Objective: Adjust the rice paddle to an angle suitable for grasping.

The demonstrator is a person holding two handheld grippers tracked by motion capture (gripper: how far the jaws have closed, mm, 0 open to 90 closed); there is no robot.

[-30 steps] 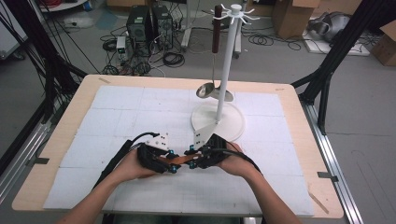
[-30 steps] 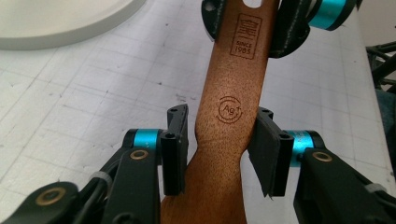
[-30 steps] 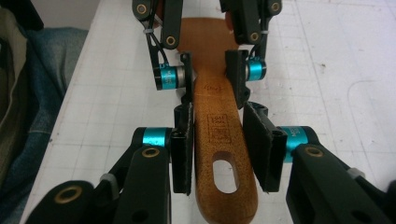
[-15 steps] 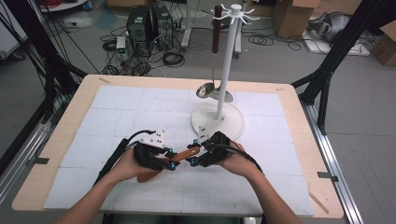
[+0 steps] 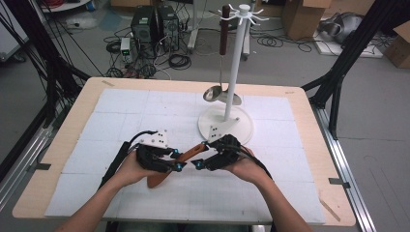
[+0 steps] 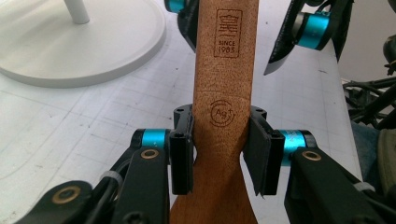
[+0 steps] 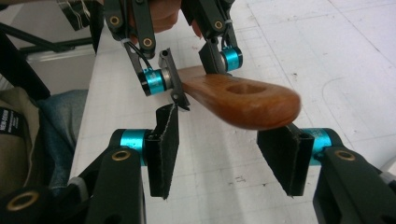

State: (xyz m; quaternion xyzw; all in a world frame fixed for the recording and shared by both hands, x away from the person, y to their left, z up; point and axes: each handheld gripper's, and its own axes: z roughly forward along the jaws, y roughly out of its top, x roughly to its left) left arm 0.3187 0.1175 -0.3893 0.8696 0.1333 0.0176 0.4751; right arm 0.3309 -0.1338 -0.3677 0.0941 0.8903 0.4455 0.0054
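Gripping the smooth wooden spatula [image 6: 224,116], left tongs [image 6: 219,149] pinch its neck.

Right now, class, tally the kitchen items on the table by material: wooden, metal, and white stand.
Wooden spatula: 1
Metal ladle, hanging on the stand: 1
White stand: 1
Total: 3

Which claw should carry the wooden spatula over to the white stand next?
Probably the left claw: its pads already pinch the wooden spatula at the neck. The right claw has just been opening, its pads standing clear of the handle end, so it holds nothing.
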